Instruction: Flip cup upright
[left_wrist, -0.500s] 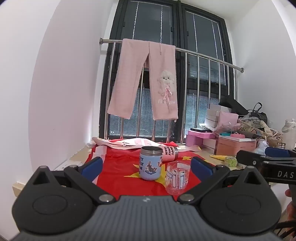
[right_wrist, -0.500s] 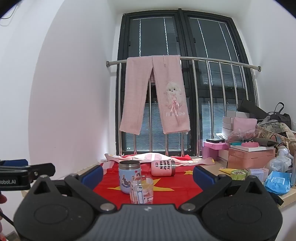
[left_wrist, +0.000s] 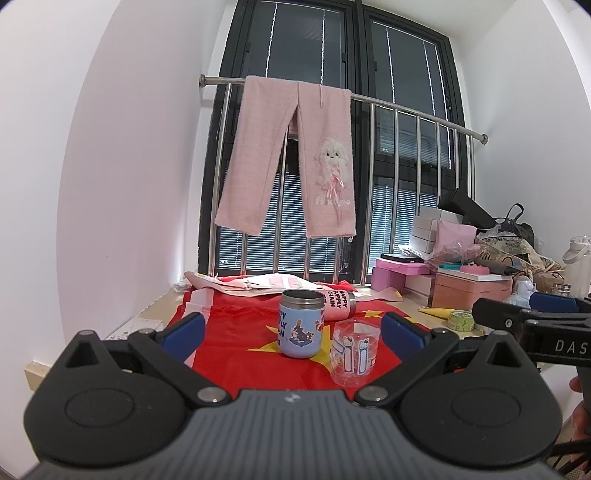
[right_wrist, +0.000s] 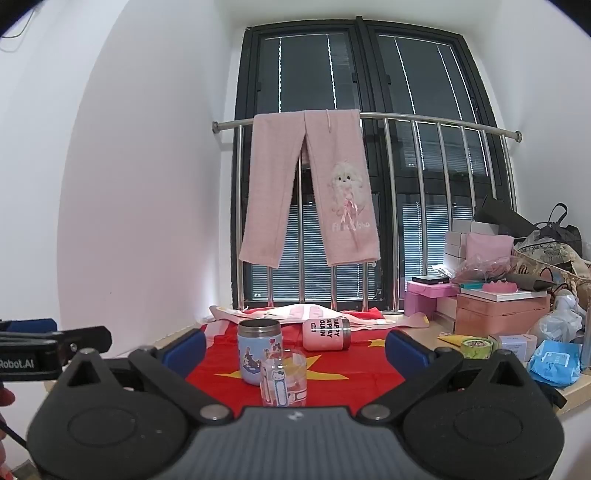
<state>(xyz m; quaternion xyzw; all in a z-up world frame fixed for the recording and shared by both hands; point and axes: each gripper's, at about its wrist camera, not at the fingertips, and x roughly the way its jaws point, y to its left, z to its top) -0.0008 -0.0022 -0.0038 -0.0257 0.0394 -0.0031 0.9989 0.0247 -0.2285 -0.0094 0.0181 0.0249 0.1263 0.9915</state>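
- Pink cup (right_wrist: 326, 334) lies on its side at the back of the red cloth (right_wrist: 343, 384) on the bench, behind the upright blue cup (right_wrist: 258, 350) and the glass (right_wrist: 283, 376)
- Right tool (right_wrist: 295, 341) and left tool (left_wrist: 293, 334) both gape wide, holding nothing, well short of the cups
- Judgement: reach with the right tool past the glass, clamp the pink cup across its body, then tip it onto its base clear of the blue cup

Both wrist views face the window (left_wrist: 354, 155) low, side-by-side
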